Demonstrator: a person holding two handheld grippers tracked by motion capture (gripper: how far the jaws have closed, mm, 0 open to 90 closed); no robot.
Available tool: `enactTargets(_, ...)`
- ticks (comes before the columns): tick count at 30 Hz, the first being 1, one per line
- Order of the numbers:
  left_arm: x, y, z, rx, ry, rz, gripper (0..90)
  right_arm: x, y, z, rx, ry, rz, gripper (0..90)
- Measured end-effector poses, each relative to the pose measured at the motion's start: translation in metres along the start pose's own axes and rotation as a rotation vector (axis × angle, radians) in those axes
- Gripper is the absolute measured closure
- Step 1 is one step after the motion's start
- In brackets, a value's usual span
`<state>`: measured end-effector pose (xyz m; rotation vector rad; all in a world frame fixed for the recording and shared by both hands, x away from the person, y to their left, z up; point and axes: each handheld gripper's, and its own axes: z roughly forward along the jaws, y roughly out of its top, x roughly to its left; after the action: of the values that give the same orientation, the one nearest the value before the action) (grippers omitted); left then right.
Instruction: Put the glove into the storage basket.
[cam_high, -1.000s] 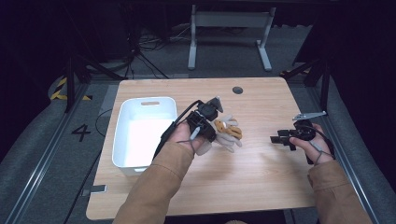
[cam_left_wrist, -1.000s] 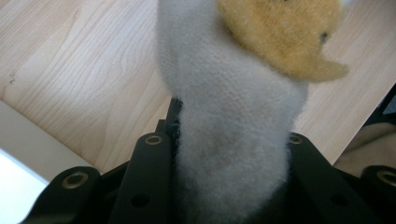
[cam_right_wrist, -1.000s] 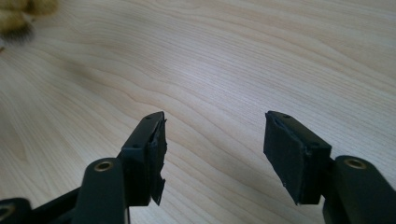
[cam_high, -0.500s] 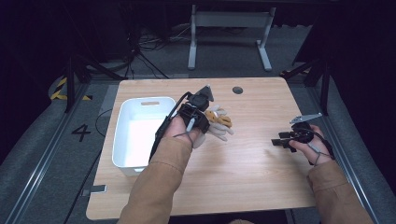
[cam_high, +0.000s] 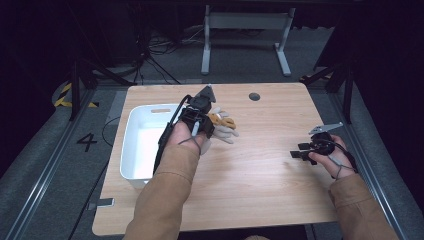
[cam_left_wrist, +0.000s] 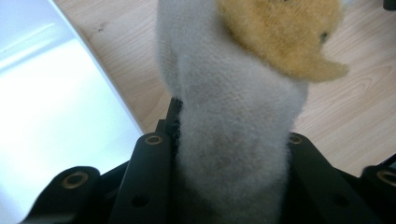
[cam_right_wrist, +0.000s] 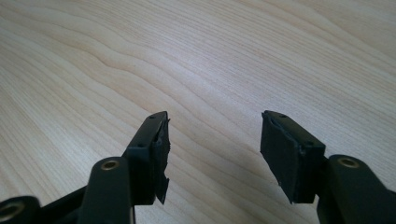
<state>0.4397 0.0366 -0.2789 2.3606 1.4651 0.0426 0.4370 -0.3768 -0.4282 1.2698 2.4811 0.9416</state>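
Wooden and pale, the surface sits on a dark grey floor, with a table frame and loose cables behind it in shadow. I read the scene from left to right.

At the left lies the white bin, open-topped, its long axis running away from me and its right wall just beside my left hand. I see nothing in the part of its floor that shows in the high view.

Next comes the left tool. Its jaws are clamped on the plush toy — a grey, soft body with a tan patch. In the left gripper view the grey plush fills the gap between the two black jaws and bulges past them, so I judge the grip firm. The toy hangs clear of the wood, just right of the bin's right wall; the bin's white floor shows at the left of that same view.

The relation that governs the coming move: the bin lies to the left of the toy, close by, and the left tool is the nearer one by far. I judge a short carry leftward over the wall, then a release, to be what remains.

Well apart at the right, the right tool hovers low over bare wood — jaws partly open, nothing between them.
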Motion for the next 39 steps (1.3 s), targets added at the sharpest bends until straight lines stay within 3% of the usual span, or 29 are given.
enactTargets(6, 0.008, 0.002, -0.003, -0.002, 0.008, -0.06, 69.8, 0.0, -0.002, -0.002, 0.003, 0.0, 0.002, 42.7)
enactTargets(7, 0.014, 0.002, -0.004, -0.006, 0.016, -0.088, 69.8, -0.001, -0.002, -0.002, 0.004, -0.005, 0.002, 42.6)
enactTargets(16, 0.024, 0.003, -0.012, -0.002, -0.001, -0.138, 69.6, -0.003, -0.004, -0.002, 0.01, -0.01, 0.008, 42.5)
enactTargets(39, 0.055, -0.009, -0.03, -0.05, 0.05, -0.292, 69.4, -0.007, -0.005, -0.004, 0.015, -0.013, 0.014, 42.1)
